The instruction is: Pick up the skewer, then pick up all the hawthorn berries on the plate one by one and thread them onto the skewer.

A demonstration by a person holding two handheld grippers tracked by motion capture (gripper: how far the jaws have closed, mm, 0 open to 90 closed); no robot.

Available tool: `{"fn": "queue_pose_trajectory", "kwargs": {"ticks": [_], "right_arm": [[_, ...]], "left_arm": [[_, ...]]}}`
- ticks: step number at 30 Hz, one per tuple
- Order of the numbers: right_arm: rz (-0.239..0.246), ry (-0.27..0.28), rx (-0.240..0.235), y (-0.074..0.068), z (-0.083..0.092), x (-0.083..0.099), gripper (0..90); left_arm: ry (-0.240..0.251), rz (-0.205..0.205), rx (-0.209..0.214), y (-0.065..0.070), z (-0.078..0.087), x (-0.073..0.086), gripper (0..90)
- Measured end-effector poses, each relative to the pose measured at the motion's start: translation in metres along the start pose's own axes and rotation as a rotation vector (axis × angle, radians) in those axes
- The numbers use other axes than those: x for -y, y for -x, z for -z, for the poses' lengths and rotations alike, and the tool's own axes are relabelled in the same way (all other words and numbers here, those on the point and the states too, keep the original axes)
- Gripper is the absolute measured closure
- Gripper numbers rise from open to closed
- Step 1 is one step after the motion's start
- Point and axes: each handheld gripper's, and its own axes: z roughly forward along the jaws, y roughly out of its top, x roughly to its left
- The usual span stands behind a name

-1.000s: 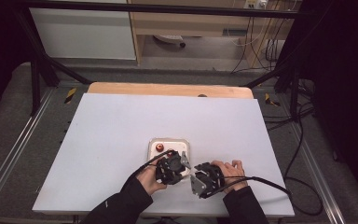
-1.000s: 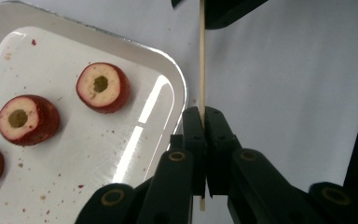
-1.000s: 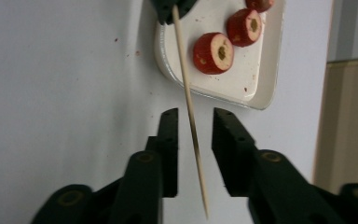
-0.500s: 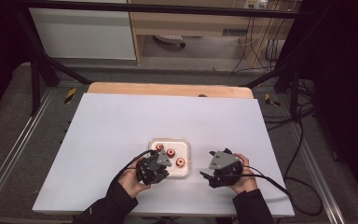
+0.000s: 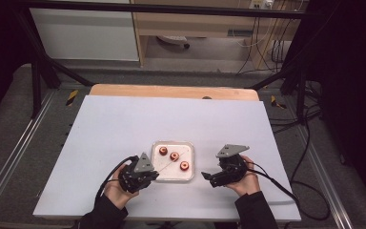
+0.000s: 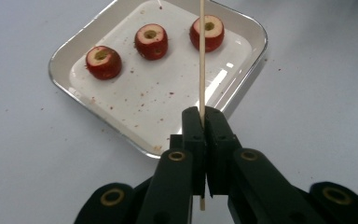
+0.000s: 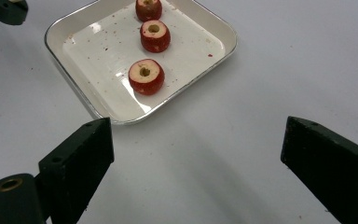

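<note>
**Jaws: left clamped on skewer, right spread wide with nothing between**

Jaws of the left gripper [image 6: 201,116] are pressed together on a thin wooden skewer [image 6: 202,56], which runs forward over the white tray [image 6: 249,70]. Jaws of the right gripper [image 7: 196,154] have just been opening and stand far apart over bare table, just beside the tray's near rim.

Three cored red fruit pieces [image 5: 174,156] lie loose in the tray (red crumbs scattered around them), none threaded on the skewer.

Surface: a pale tabletop [image 5: 124,124] laid on a wooden board [image 5: 171,91], unmarked apart from a few specks near the tray. Room: dark floor, metal rails either side, black frame struts, a pale cabinet [image 5: 83,33] beyond, cables [image 5: 310,143] trailing at the right.

Against the view one second earlier: both grippers were then close together over the tray's near edge, hiding most of its contents; the two hands now sit apart, one at each side of the tray, and all three pieces are exposed
</note>
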Motion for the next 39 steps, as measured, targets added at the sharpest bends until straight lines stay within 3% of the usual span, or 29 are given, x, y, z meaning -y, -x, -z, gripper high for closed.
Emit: {"fn": "queue_pose_trajectory", "kwargs": {"ticks": [6, 7, 9, 11, 12, 18, 27, 39], "right_arm": [[-0.025, -0.020, 0.007, -0.004, -0.004, -0.013, 7.4], [-0.025, -0.024, 0.004, -0.005, -0.006, -0.016, 7.1], [-0.037, -0.035, -0.002, -0.007, -0.008, -0.022, 6.9], [-0.046, -0.054, -0.006, -0.008, -0.013, -0.027, 6.7], [-0.048, -0.064, -0.006, -0.009, -0.015, -0.030, 6.7], [-0.052, -0.121, -0.022, -0.013, -0.030, -0.043, 6.2], [-0.055, -0.208, -0.035, -0.019, -0.050, -0.060, 6.1], [-0.041, -0.325, -0.097, -0.024, -0.079, -0.080, 19.4]], "left_arm": [[0.046, 0.047, -0.026, -0.005, 0.007, 0.020, 88.0], [0.034, 0.080, -0.034, -0.004, 0.009, 0.023, 88.0], [0.065, 0.068, -0.039, -0.008, 0.011, 0.028, 88.0], [0.065, 0.102, -0.038, -0.008, 0.013, 0.032, 88.0], [0.082, 0.090, -0.046, -0.010, 0.013, 0.034, 88.0], [0.107, 0.104, -0.051, -0.012, 0.017, 0.040, 88.0], [0.117, 0.107, -0.055, -0.013, 0.018, 0.045, 88.0], [0.118, 0.117, -0.052, -0.015, 0.017, 0.049, 88.0]]}}
